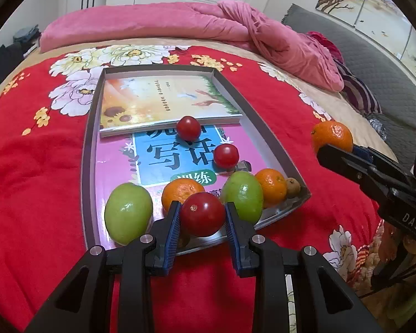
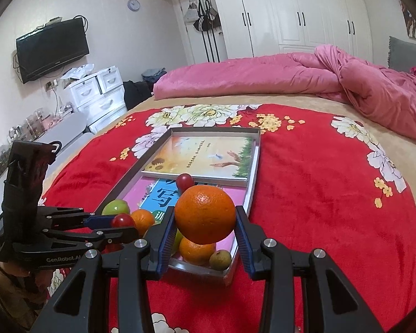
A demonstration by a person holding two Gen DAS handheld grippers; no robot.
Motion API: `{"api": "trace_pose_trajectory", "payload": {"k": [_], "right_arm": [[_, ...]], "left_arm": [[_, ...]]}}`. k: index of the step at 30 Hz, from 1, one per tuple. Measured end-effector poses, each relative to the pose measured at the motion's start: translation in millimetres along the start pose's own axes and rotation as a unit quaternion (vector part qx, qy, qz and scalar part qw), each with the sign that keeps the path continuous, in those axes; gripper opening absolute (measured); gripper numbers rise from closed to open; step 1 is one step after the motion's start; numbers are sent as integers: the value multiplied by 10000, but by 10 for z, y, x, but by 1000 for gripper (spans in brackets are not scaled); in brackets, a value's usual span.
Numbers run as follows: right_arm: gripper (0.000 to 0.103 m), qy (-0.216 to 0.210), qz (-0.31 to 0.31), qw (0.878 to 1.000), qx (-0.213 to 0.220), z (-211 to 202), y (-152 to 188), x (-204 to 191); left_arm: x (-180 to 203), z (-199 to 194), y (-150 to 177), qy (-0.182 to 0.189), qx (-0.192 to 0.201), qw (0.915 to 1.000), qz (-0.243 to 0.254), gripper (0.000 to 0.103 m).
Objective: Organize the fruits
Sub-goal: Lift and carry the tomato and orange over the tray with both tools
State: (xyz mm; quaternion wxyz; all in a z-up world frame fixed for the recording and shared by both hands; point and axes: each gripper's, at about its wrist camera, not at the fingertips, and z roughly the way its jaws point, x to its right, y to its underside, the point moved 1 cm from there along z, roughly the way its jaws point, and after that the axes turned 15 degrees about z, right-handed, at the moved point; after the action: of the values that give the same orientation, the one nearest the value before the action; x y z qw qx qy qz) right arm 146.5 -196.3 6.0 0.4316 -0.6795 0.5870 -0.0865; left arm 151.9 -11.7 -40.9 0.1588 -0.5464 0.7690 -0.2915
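My left gripper (image 1: 202, 216) is shut on a red tomato (image 1: 202, 214) and holds it over the near edge of a grey tray (image 1: 90, 149). My right gripper (image 2: 205, 222) is shut on an orange (image 2: 205, 214), held above the tray's near right corner; it also shows in the left wrist view (image 1: 332, 136). In the tray lie two green fruits (image 1: 128, 212) (image 1: 243, 196), two oranges (image 1: 181, 191) (image 1: 271, 186), two more tomatoes (image 1: 189, 128) (image 1: 226, 155) and a small brown fruit (image 1: 293, 187).
The tray stands on a red flowered blanket (image 1: 36, 166) on a bed and holds two books (image 1: 163, 102). A pink duvet (image 1: 180, 22) lies bunched at the far side. White drawers (image 2: 97, 94) and a wall TV (image 2: 51, 48) stand left of the bed.
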Motion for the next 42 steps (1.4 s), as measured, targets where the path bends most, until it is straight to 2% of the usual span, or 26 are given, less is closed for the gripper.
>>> {"api": "trace_pose_trajectory", "payload": {"k": [16,26,42], "right_arm": [[41,-130,-379,9982,-442,130,167,-142],[41,7,-613,9950,-793,250,294,-185],[41,-47,-841,9937,-742,346,326,-275]], "left_arm": [[-65,11,2,0,20,10000,-49,32],[-68,12,-3,6,18,10000,-64,32],[-72,12,-4,-4,15,10000,-52,32]]}}
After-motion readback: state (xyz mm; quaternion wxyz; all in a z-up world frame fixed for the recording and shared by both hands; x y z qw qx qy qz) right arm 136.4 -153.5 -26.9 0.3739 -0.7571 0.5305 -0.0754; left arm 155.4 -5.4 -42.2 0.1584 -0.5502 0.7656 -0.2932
